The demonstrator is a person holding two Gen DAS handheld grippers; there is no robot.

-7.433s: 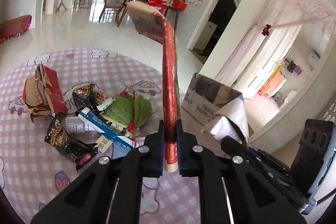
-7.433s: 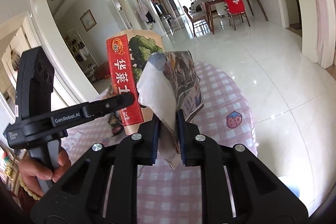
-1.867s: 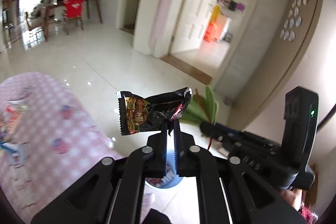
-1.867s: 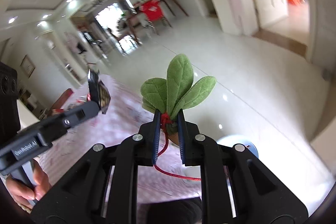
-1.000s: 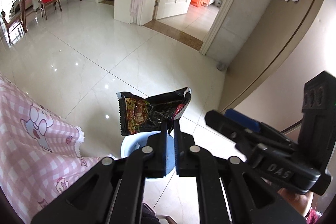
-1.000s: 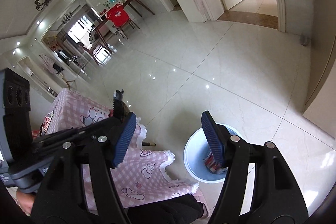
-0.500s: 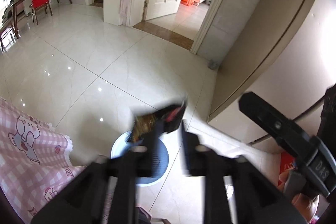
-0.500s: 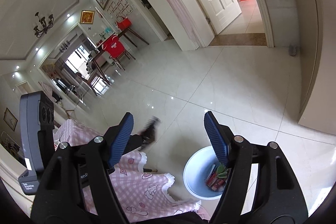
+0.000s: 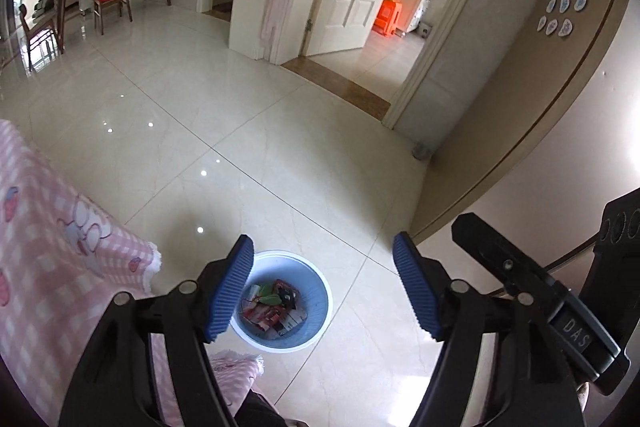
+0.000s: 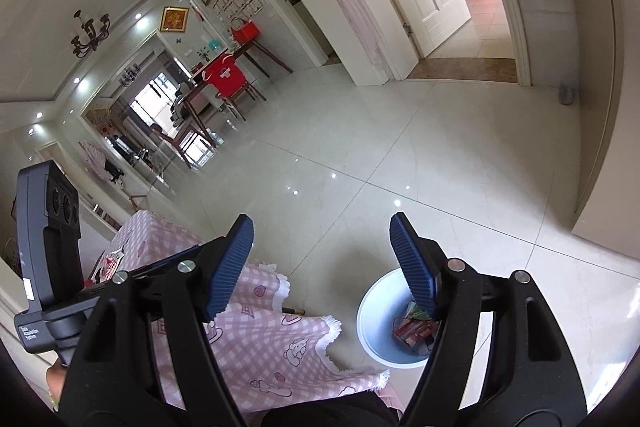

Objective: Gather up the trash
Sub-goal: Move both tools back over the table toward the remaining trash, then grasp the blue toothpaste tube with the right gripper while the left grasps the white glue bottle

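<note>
Now both hand-held grippers hang spread wide and empty above the bin.
Below the left hand-held gripper [image 9: 323,287], the blue bin [image 9: 320,307] holds wrappers [image 9: 272,309]; it sits under the right hand-held gripper [image 10: 322,263], beside the pink tablecloth [image 10: 264,339].

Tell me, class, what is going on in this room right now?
A person collecting trash holds two grippers above a blue bin on the tiled floor. The left gripper and right gripper are both open and empty. Wrappers lie in the bin, beside a table with a pink checked tablecloth.
</note>
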